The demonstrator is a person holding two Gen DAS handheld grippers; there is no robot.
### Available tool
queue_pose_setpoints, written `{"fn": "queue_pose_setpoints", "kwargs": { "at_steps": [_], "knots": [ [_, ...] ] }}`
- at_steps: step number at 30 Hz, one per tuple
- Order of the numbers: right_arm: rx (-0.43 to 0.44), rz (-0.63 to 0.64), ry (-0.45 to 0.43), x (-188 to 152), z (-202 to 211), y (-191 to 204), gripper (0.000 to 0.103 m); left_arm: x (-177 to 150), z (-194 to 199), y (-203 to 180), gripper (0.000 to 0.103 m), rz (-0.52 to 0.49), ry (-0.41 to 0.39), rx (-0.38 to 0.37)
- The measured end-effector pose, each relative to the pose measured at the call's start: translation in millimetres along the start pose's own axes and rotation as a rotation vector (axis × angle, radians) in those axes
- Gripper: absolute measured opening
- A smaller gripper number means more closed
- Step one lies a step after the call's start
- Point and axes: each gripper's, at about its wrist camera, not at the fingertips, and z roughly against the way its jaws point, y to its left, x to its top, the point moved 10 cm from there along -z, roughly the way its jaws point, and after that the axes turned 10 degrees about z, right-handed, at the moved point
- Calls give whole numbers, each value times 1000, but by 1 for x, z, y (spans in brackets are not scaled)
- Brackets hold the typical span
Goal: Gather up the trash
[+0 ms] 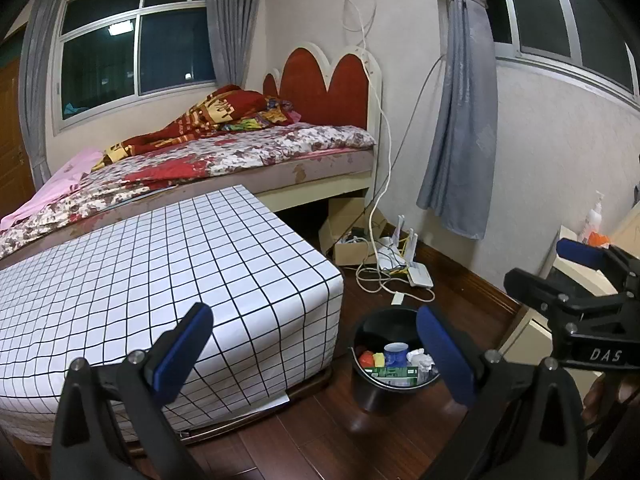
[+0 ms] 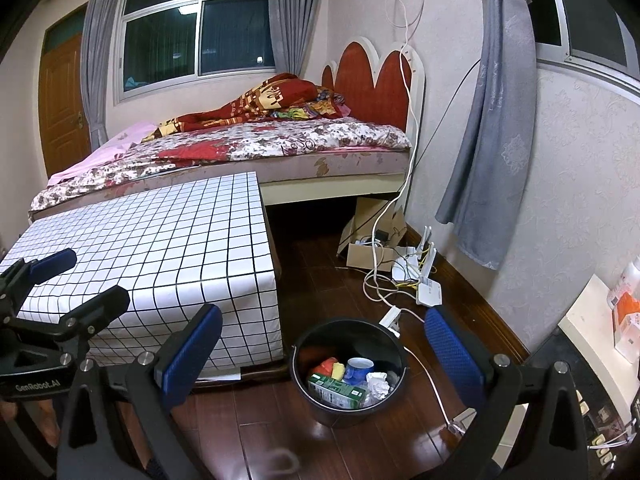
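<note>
Left wrist view: my left gripper (image 1: 314,350) has its blue-padded jaws spread wide, nothing between them. It hangs above the dark wood floor (image 1: 304,432), with the black bin (image 1: 394,360) seen just past the right finger, which covers part of the rim. My right gripper (image 1: 556,268) shows at the right edge, up higher, jaws also apart and empty.

Right wrist view: right gripper (image 2: 324,354) spread wide, holding nothing, the bin (image 2: 348,372) framed between the two fingers. I see the left gripper (image 2: 86,280) at the left edge over the checked cover, its jaws apart.

Trash is in the bin, standing upright on the floor just beside the corner of the low block with the white grid-pattern cover (image 2: 160,248). Inside I can make out a green carton (image 2: 338,392) lying flat at the front, a blue-and-white cup (image 2: 359,368) behind it, crumpled white paper (image 2: 378,386) to the right, and red (image 2: 326,368) and yellow (image 2: 338,370) bits to the left; cannot tell what those are.

Cover top is bare. Behind it a bed (image 2: 256,148) with floral bedding and a red quilt. White cables and a router (image 2: 428,292) lie on the floor near the wall, beyond the bin.
</note>
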Motion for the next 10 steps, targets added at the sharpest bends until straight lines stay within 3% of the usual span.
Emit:
{"fn": "queue_pose_setpoints", "kwargs": {
  "at_steps": [10],
  "knots": [
    [4, -2, 3, -1, -1, 1, 102, 0, 5, 0, 102, -17, -26, -36]
  ]
}}
